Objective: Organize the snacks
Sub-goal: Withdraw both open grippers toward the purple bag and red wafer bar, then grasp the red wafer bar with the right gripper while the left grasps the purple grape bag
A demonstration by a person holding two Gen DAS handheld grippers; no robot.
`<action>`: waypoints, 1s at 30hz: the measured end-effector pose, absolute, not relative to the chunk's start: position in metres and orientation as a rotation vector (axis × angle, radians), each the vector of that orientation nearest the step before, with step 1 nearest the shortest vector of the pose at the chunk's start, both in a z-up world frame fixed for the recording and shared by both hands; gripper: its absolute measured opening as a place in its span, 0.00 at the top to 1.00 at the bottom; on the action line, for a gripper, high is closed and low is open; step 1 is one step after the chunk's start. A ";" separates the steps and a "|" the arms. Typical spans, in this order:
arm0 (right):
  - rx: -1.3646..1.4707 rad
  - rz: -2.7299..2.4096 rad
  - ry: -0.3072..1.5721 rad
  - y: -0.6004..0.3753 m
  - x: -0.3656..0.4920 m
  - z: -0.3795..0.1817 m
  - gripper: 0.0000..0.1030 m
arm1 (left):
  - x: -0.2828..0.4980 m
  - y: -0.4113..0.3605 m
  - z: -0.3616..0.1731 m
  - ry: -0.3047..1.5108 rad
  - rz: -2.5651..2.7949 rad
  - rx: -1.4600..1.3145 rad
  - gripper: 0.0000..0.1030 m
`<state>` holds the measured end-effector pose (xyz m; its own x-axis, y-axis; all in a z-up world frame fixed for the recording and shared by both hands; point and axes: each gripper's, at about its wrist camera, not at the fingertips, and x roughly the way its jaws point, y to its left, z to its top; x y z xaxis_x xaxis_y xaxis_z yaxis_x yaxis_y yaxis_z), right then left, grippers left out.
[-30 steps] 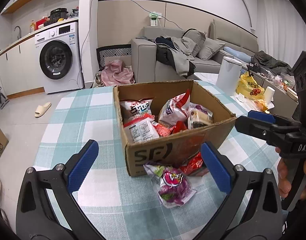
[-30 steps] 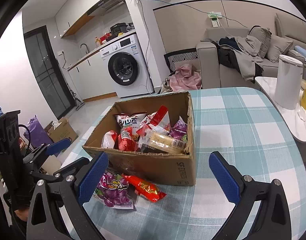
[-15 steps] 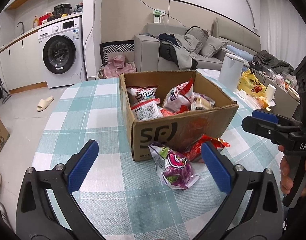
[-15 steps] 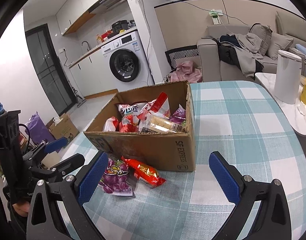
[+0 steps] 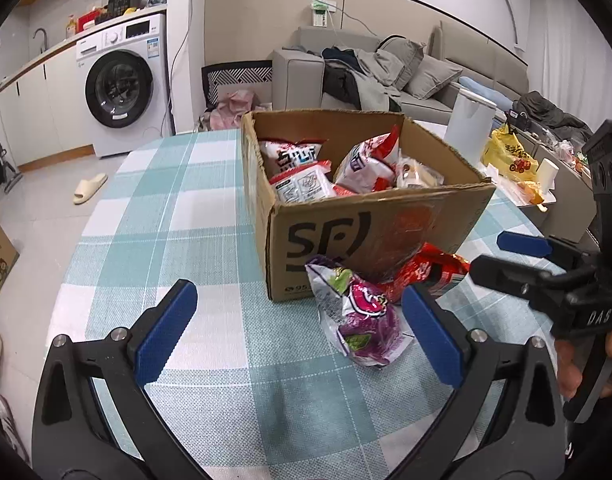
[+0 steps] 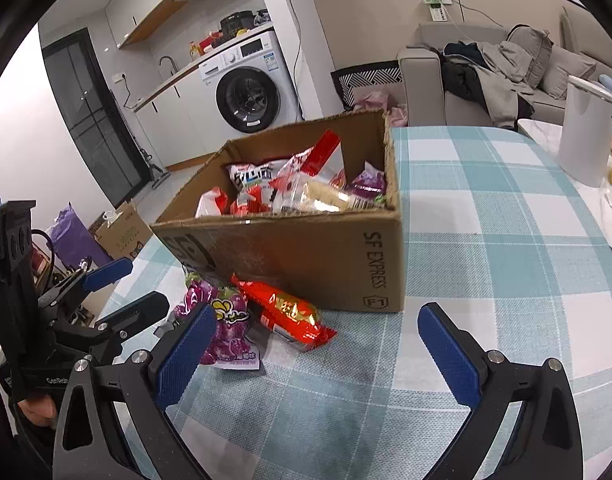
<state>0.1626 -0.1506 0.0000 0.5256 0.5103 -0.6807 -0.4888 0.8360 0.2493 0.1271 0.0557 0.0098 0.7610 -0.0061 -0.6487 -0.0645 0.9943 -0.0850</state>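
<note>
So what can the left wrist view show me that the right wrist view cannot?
Only the left wrist view shows the yellow bag, a slipper on the floor and the box's big logo face. Only the right wrist view shows the dark door and a purple bag. Both show the cardboard box, the purple snack, the red snack and both open hand-held grippers.

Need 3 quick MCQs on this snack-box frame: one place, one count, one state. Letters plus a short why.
1. Where does the purple snack bag lie?
A inside the box
B on the tablecloth in front of the cardboard box
C on the sofa

2. How many snack packs lie outside the box?
A two
B four
C none

3. How do both grippers stand?
A shut on a pack
B one shut
C open, empty

Key: 1 B, it lies by the box's printed wall. 2 A, purple bag and red pack. 3 C, left gripper and right gripper jaws spread, nothing held.
</note>
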 end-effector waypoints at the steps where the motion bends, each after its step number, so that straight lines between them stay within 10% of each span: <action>1: 0.024 0.595 0.830 -0.148 0.163 -0.003 0.00 | 0.129 0.057 0.008 0.711 0.033 -0.109 0.01; 23: 0.041 0.552 0.902 -0.119 0.173 -0.041 0.02 | 0.128 0.063 0.007 0.711 0.045 -0.127 0.01; 30: 0.045 0.596 0.906 -0.113 0.175 -0.044 0.26 | 0.128 0.064 0.007 0.713 0.043 -0.129 0.01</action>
<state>0.1751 -0.1133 -0.0435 0.4676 0.5040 -0.7261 -0.4670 0.8384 0.2812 0.1283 0.0637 0.0068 0.7558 -0.0044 -0.6548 -0.0837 0.9911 -0.1033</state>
